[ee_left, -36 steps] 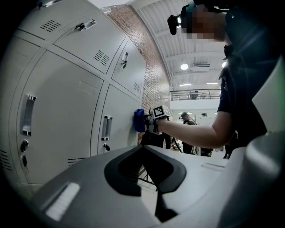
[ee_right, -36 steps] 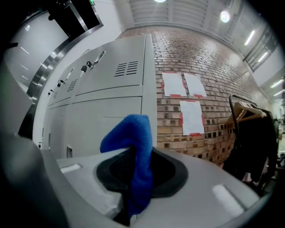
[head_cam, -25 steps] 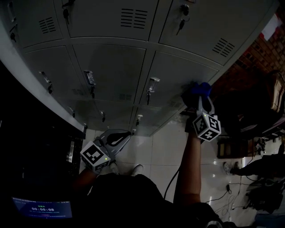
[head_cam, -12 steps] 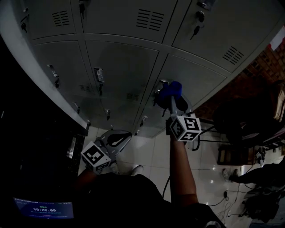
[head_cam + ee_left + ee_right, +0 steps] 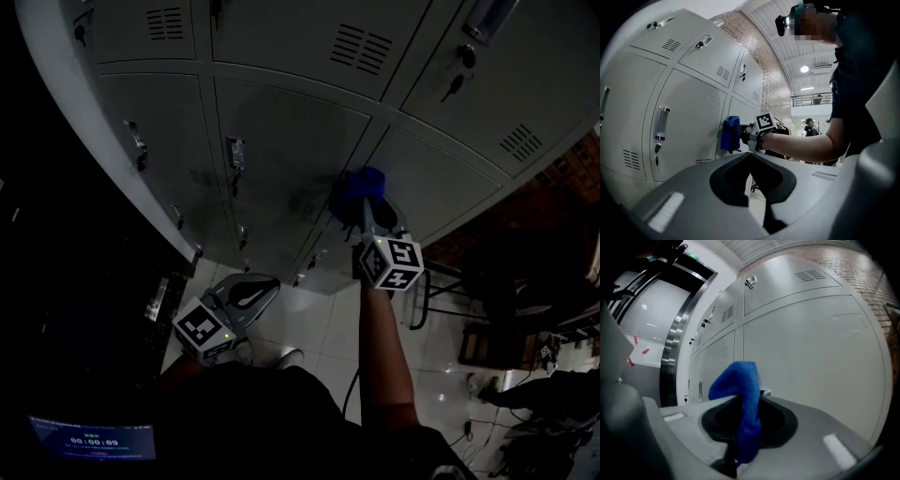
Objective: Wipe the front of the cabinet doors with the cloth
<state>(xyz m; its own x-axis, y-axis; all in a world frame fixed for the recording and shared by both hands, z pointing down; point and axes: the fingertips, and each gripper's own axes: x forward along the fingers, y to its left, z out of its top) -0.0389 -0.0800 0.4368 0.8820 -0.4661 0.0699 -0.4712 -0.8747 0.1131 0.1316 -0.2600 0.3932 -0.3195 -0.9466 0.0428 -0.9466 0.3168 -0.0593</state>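
Cloth held against a cabinet door
Right gripper (image 5: 366,217) pinches the blue cloth (image 5: 355,191), which runs lengthwise along the jaws with its fold toward the cabinet doors (image 5: 281,131). Left gripper (image 5: 246,292) is clenched, empty (a screen (image 5: 91,442) reads 00:00:09).

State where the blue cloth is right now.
In the head view, the cloth sits right of centre, clamped in the right gripper's fingers and held against the cabinet front beside a seam between two doors.

Head view very dim, underexposed; cabinet doors (image 5: 281,141) dull grey, left side near black, floor tiles (image 5: 319,319) faintly lit. Both gripper views far brighter, strong fisheye bending at edges, dark corners. Ceiling lamp (image 5: 804,69) glares in left gripper view. Cloth (image 5: 743,404) close to lens, slightly soft
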